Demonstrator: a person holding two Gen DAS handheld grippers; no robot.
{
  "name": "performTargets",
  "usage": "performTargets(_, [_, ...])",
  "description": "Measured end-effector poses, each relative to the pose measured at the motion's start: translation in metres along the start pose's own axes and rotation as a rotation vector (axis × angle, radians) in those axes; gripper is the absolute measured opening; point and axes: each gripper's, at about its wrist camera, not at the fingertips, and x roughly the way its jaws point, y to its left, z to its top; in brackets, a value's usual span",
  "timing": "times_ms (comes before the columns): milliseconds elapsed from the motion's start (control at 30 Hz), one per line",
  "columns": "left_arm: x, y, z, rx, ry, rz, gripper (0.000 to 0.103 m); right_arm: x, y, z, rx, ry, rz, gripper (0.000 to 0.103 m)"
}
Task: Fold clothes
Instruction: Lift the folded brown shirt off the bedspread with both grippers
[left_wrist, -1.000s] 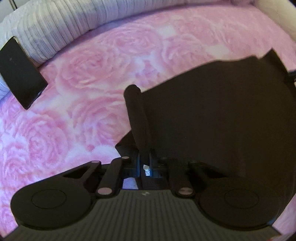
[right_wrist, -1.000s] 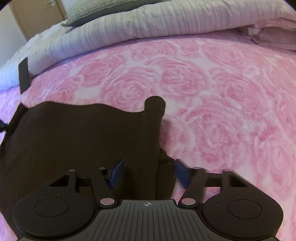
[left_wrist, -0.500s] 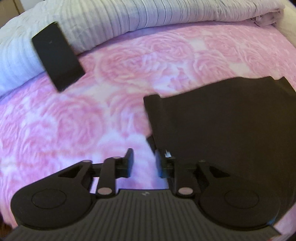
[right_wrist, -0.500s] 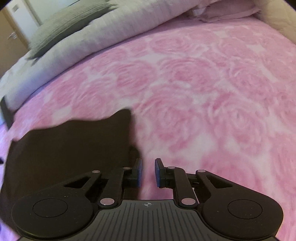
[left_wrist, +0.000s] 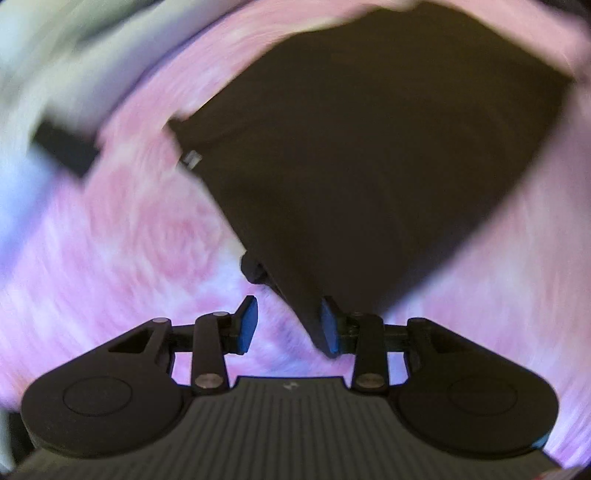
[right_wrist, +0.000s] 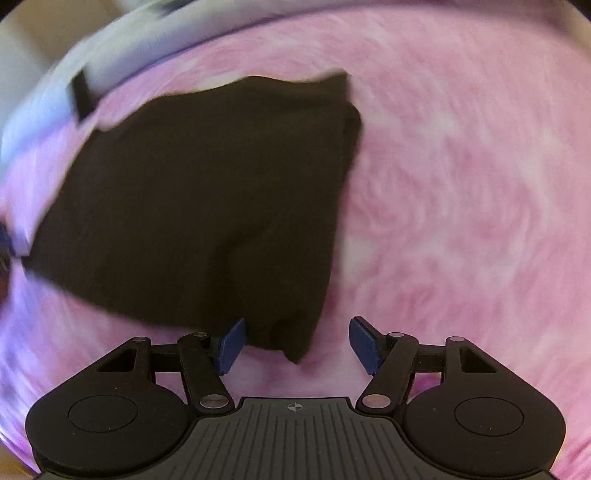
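A dark folded garment (left_wrist: 369, 158) lies flat on the pink rose-print bedspread (left_wrist: 122, 236). In the left wrist view its near corner sits just in front of the right fingertip of my left gripper (left_wrist: 288, 325), which is open and empty. The garment also shows in the right wrist view (right_wrist: 207, 199), and its near corner reaches between the fingers of my right gripper (right_wrist: 295, 343), which is open wide and holds nothing. Both views are blurred by motion.
A black phone (left_wrist: 62, 147) leans at the far left against the white striped duvet (left_wrist: 44, 66). It shows in the right wrist view (right_wrist: 83, 96) too, at the bedspread's far edge. Pink bedspread spreads to the right of the garment (right_wrist: 461, 203).
Both grippers let go of the garment's edges, pulled back and up, and now stand open near its near corners. The garment lies flat, folded over.
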Motion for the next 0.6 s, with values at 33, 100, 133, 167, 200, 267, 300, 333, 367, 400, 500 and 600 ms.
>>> performTargets(33, [-0.005,-0.012,-0.002,0.083,-0.022,0.015,0.034,-0.003,0.013,-0.004,-0.125,-0.015,-0.051,0.066])
performTargets(100, [-0.01,-0.035,-0.007,0.244,-0.06,0.035,0.036,-0.007,0.041,-0.018,-0.388,-0.04,-0.12,0.066])
performTargets(133, [-0.011,-0.046,-0.009,0.321,-0.075,0.042,0.037,-0.005,0.049,-0.026,-0.465,-0.044,-0.14,0.066])
performTargets(167, [-0.009,-0.056,-0.011,0.387,-0.085,0.054,0.037,-0.003,0.057,-0.035,-0.539,-0.048,-0.159,0.066])
performTargets(200, [-0.005,-0.065,-0.013,0.454,-0.093,0.075,0.038,-0.001,0.065,-0.043,-0.613,-0.052,-0.179,0.066])
performTargets(267, [0.009,-0.081,-0.018,0.579,-0.097,0.136,0.038,0.003,0.082,-0.061,-0.762,-0.06,-0.218,0.066])
performTargets(300, [0.017,-0.085,-0.022,0.627,-0.09,0.165,0.038,0.005,0.09,-0.069,-0.836,-0.064,-0.238,0.066])
performTargets(333, [0.025,-0.089,-0.025,0.675,-0.083,0.193,0.033,0.011,0.093,-0.076,-0.886,-0.065,-0.268,0.066])
performTargets(367, [0.032,-0.091,-0.028,0.714,-0.077,0.22,0.028,0.017,0.097,-0.083,-0.935,-0.066,-0.299,0.066])
performTargets(400, [0.034,-0.089,-0.03,0.699,-0.084,0.238,0.022,0.024,0.099,-0.091,-0.997,-0.076,-0.332,0.066])
performTargets(500, [0.032,-0.085,-0.033,0.642,-0.104,0.262,0.016,0.045,0.107,-0.11,-1.146,-0.085,-0.455,0.066])
performTargets(600, [0.03,-0.086,-0.032,0.606,-0.114,0.253,0.015,0.058,0.105,-0.105,-1.094,-0.139,-0.51,0.065])
